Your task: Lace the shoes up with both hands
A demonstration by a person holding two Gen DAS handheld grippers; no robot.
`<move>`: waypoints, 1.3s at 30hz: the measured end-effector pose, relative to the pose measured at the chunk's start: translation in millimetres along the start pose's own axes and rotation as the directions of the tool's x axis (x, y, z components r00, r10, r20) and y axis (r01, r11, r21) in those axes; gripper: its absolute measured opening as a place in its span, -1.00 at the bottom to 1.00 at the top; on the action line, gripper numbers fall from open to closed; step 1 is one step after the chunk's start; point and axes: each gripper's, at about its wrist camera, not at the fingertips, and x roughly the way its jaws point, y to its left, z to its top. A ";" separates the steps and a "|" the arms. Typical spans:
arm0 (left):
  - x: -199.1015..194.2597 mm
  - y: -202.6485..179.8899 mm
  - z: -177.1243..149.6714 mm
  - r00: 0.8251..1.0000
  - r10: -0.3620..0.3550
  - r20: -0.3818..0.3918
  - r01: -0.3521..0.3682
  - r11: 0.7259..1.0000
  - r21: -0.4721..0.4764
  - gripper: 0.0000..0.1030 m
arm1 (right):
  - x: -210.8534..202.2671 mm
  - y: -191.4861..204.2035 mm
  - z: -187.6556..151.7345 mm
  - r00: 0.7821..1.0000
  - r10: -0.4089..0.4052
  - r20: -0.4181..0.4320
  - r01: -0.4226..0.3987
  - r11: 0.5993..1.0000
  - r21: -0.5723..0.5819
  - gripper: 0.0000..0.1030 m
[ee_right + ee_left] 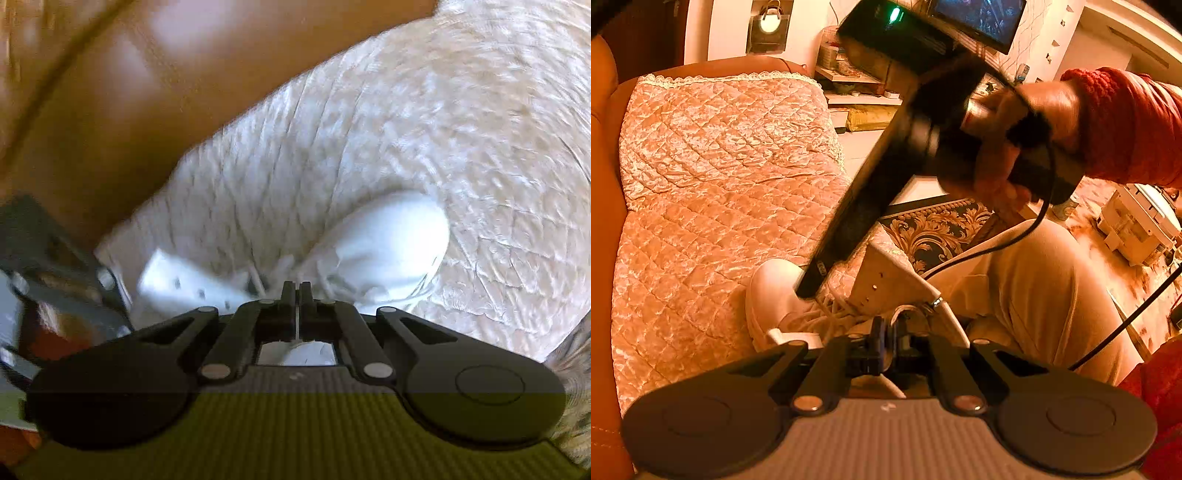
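A white shoe (775, 295) lies on the quilted sofa cover, its toe (388, 240) pointing away from me and its eyelet flap (886, 277) raised. My left gripper (884, 330) sits at the shoe's opening, shut on a white lace (908, 310) that loops just beyond its tips. A hand (997, 155) in a red sleeve holds my right gripper (807, 290), which comes down blurred over the shoe's lacing. In its own view the right gripper (297, 291) is shut, with a thin white lace strand (297, 325) pinched between the fingers.
The pale quilted cover (720, 166) lies on an orange leather sofa (129, 92). A person's knee in beige trousers (1034, 280) is to the right of the shoe. A black cable (1015, 236) hangs across it. A patterned rug (934, 229) and floor lie beyond.
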 end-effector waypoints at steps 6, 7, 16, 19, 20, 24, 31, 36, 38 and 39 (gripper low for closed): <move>-0.1 -11.5 -1.9 1.000 0.010 0.004 -0.010 1.000 -0.008 -0.94 | -28.0 -5.1 8.9 0.994 0.017 0.104 -0.020 0.999 0.033 -0.95; -0.3 -11.3 -2.0 1.000 0.009 0.004 -0.009 1.000 -0.011 -0.93 | -29.5 -3.5 9.8 0.994 0.020 0.112 -0.023 0.999 0.032 -0.95; -26.8 24.9 0.7 0.997 0.077 0.018 -0.074 0.986 -0.149 -0.26 | -52.7 17.1 13.8 0.978 0.087 0.192 -0.085 0.996 -0.015 -0.94; -34.9 31.8 4.6 0.995 0.095 0.039 -0.087 0.982 -0.167 -0.13 | -56.3 19.6 12.6 0.975 0.098 0.199 -0.095 0.995 -0.024 -0.94; -34.9 31.8 6.6 0.994 0.101 0.042 -0.092 0.982 -0.166 -0.12 | -57.8 21.2 12.4 0.974 0.101 0.201 -0.097 0.995 -0.029 -0.94; -37.4 32.2 12.1 0.994 0.091 0.055 -0.081 0.984 -0.159 -0.02 | -63.5 30.1 10.1 0.973 0.099 0.210 -0.089 0.994 -0.057 -0.94; -47.6 46.0 21.5 0.989 0.115 0.097 -0.093 0.974 -0.205 0.05 | -76.0 27.3 7.4 0.957 0.128 0.262 -0.119 0.992 -0.049 -0.94; -36.4 47.2 29.0 0.987 0.122 0.100 -0.097 0.969 -0.226 -0.87 | -81.4 34.6 7.3 0.949 0.146 0.278 -0.130 0.989 -0.075 -0.94; -34.6 45.7 28.6 0.986 0.123 0.108 -0.097 0.970 -0.222 -0.92 | -83.1 35.3 5.5 0.946 0.157 0.283 -0.141 0.987 -0.078 -0.94; -35.3 46.1 28.2 0.985 0.120 0.121 -0.090 0.969 -0.228 -0.94 | -84.4 35.7 4.5 0.945 0.159 0.287 -0.141 0.987 -0.080 -0.94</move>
